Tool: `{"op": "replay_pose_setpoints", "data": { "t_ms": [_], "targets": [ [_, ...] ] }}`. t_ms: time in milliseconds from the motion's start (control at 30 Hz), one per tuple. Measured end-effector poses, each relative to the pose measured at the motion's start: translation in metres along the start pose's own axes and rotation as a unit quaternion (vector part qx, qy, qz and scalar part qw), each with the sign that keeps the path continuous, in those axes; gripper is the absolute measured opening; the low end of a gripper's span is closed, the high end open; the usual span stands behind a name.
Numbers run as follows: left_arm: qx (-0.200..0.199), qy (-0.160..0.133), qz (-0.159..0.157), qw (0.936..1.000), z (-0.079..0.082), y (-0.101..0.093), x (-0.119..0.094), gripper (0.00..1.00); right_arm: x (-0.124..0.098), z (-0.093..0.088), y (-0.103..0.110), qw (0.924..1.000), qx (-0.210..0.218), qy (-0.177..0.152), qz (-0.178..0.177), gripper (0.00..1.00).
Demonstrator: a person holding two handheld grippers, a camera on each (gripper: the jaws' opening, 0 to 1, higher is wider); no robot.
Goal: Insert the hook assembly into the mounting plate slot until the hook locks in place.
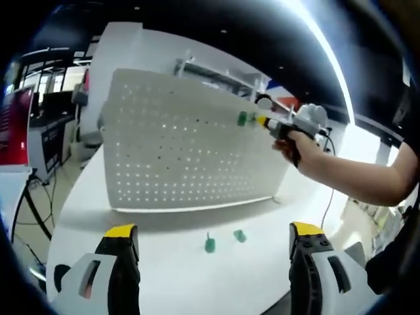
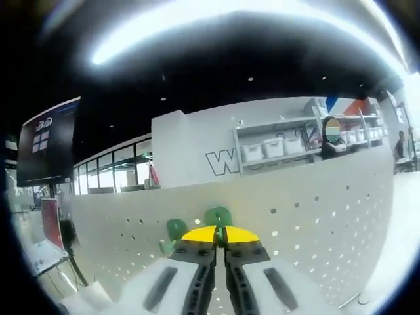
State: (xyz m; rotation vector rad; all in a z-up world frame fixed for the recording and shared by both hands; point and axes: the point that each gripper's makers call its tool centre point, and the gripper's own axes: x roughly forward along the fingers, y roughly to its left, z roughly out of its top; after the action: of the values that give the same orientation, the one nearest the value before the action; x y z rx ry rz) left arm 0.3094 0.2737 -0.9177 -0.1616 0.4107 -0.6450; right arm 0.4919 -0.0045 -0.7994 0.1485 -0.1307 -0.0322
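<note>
Green hook [image 2: 218, 216] sits pinched in the right gripper [image 2: 220, 234] against the pegboard [image 2: 315, 216]; left gripper [image 1: 213, 235] gapes wide.

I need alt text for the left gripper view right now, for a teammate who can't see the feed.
The right gripper, held in a person's hand, presses a green hook against an upright white pegboard. Two more green hooks lie on the white table, between the left gripper's open jaws.

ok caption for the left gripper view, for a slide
Right gripper presses a green hook against the white pegboard; two spare hooks lie on the table.
</note>
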Motion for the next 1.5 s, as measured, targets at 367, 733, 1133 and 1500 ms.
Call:
{"op": "replay_pose_setpoints", "data": {
  "t_ms": [367, 733, 1133, 1500],
  "targets": [
    [-0.001, 0.004, 0.003, 1.0000, -0.002, 0.004, 0.000, 0.96, 0.003, -0.005, -0.004, 0.9998, 0.016, -0.011, -0.008, 0.00],
    [-0.002, 0.008, 0.001, 1.0000, -0.004, 0.004, 0.002, 0.96, 0.006, -0.009, -0.005, 0.9998, -0.003, -0.005, -0.021, 0.01],
    [-0.002, 0.010, 0.003, 0.9999, -0.005, 0.004, -0.002, 0.97, 0.006, 0.004, -0.010, 0.9998, 0.002, -0.001, -0.021, 0.15],
    [-0.005, 0.027, 0.003, 0.9996, -0.016, 0.001, -0.007, 0.98, -0.008, 0.028, -0.007, 0.9999, -0.008, -0.004, 0.007, 0.22]
  ]
}}
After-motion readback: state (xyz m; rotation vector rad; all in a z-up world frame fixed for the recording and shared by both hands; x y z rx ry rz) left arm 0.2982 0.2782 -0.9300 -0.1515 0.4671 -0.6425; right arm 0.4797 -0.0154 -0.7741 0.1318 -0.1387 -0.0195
